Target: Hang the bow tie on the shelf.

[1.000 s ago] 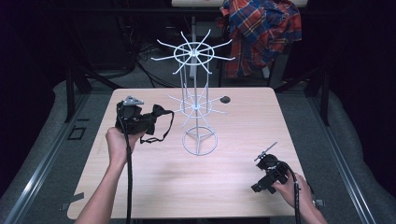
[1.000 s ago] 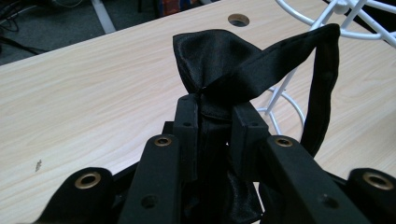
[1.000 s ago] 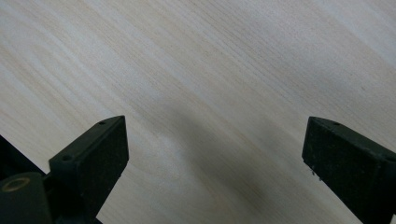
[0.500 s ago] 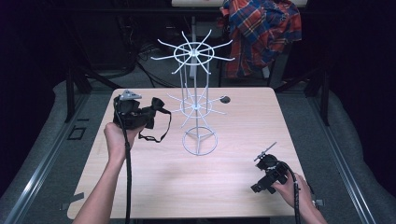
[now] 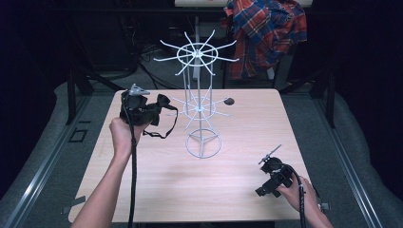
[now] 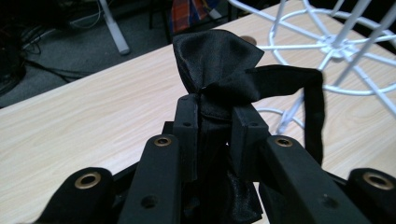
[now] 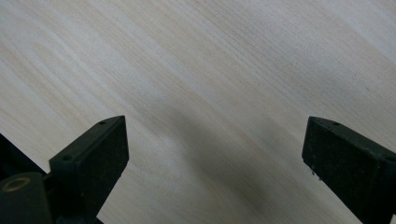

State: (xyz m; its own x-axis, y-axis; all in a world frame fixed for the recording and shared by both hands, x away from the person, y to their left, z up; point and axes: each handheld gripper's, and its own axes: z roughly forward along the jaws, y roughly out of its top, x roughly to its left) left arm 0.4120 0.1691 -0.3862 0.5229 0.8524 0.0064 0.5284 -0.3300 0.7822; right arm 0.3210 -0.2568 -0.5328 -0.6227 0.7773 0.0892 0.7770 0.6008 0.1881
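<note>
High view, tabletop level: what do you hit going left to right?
Left tongs shut on the black bow tie → white wire rack → right tongs, open, resting on the table.

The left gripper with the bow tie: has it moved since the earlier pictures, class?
Cannot tell: the left gripper, shut on the bow tie, sits about as far left of the white rack as before.
</note>
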